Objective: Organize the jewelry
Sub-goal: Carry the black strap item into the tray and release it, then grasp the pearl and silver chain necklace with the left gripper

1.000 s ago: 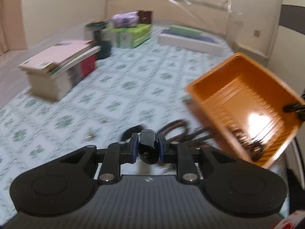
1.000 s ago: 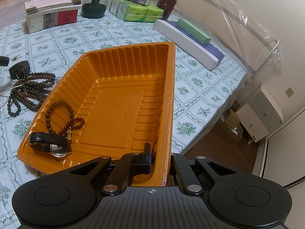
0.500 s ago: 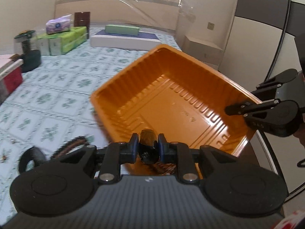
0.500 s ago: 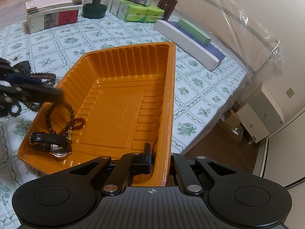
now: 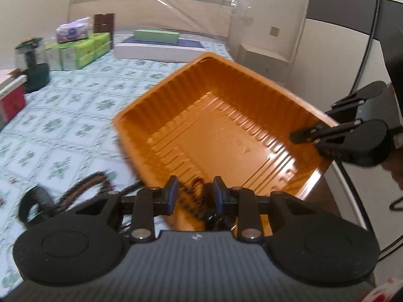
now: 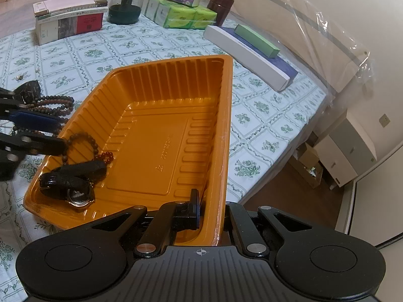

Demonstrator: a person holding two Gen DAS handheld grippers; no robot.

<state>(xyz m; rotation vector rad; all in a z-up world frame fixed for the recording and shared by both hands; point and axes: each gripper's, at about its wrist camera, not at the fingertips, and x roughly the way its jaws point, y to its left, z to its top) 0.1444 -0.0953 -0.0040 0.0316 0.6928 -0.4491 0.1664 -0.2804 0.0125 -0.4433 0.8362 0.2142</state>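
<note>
We've got the right hand-held gripper [image 6: 209, 210] clamped on the orange tray's [image 6: 228, 125] rim, far finger hidden; left hand-held gripper [image 5: 196, 195] gapes empty over the blurred bracelet [image 5: 195, 188] and watch [image 6: 73, 186].

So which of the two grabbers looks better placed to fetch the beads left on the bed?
Probably the left gripper. It is open over the tray's near end, and the loose beads lie just beside it. The right gripper is clamped on the orange tray rim, holding it.

Orange tray [image 6: 176, 136] floor bare centre and right; watch [image 6: 73, 188], bead bracelet [image 6: 85, 141] crowd left corner; bead strands [image 6: 50, 105] outside left wall.
</note>
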